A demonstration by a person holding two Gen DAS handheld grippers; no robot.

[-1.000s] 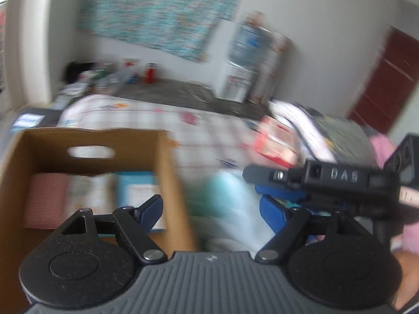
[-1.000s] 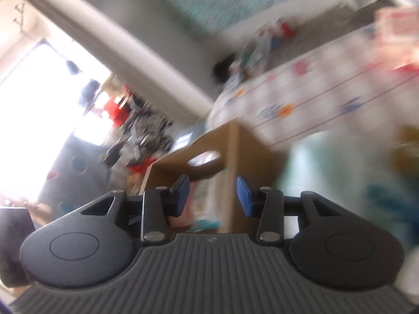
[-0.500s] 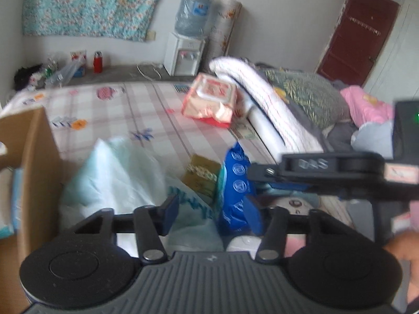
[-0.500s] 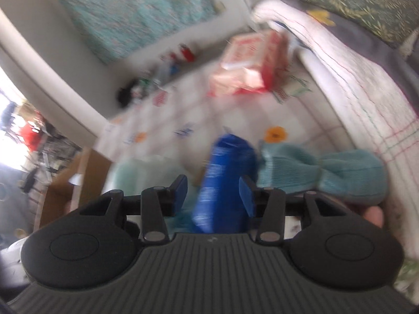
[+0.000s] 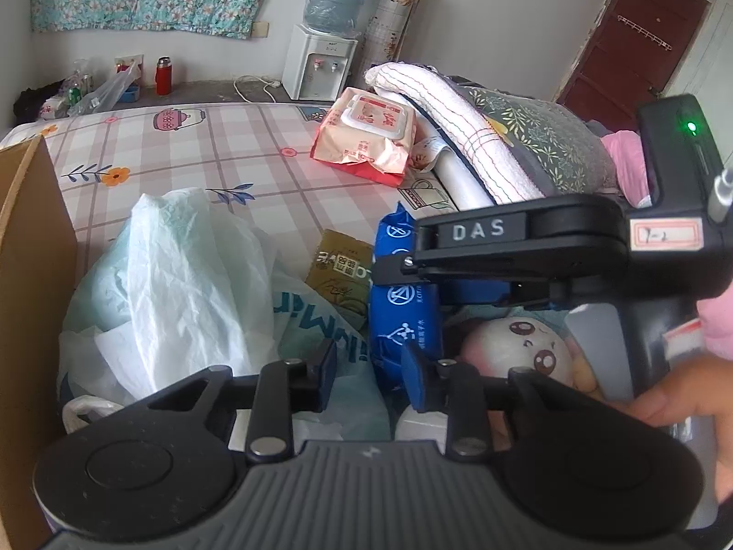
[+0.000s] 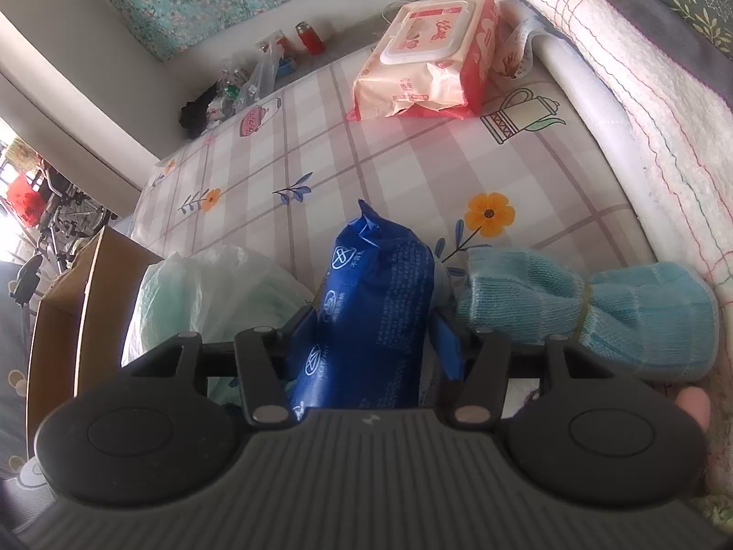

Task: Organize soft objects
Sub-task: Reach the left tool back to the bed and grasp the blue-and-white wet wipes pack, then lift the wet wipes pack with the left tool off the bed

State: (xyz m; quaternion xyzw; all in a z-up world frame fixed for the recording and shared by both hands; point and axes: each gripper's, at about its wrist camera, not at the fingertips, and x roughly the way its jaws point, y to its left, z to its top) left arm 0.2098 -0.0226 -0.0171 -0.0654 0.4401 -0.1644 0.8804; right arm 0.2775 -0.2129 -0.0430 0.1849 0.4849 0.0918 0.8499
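Note:
A blue soft packet (image 6: 371,302) lies on the bed between the fingers of my right gripper (image 6: 373,339); the jaws are open around it. It also shows in the left wrist view (image 5: 403,302). My left gripper (image 5: 369,373) is open and empty above a pale plastic bag (image 5: 183,275). A rolled light blue towel (image 6: 586,311) lies right of the packet. A pink-faced plush toy (image 5: 522,348) lies under the right gripper. A pink wet-wipes pack (image 5: 366,137) lies further up the bed.
A cardboard box (image 5: 27,275) stands at the left edge of the bed. A gold packet (image 5: 339,266) lies behind the bag. A folded white blanket (image 5: 458,119) and a patterned pillow (image 5: 549,137) lie along the right. A water dispenser (image 5: 320,59) stands by the wall.
Both grippers have swung from the cardboard box to the right, to the pile of soft things. The right gripper has come down around the blue packet.

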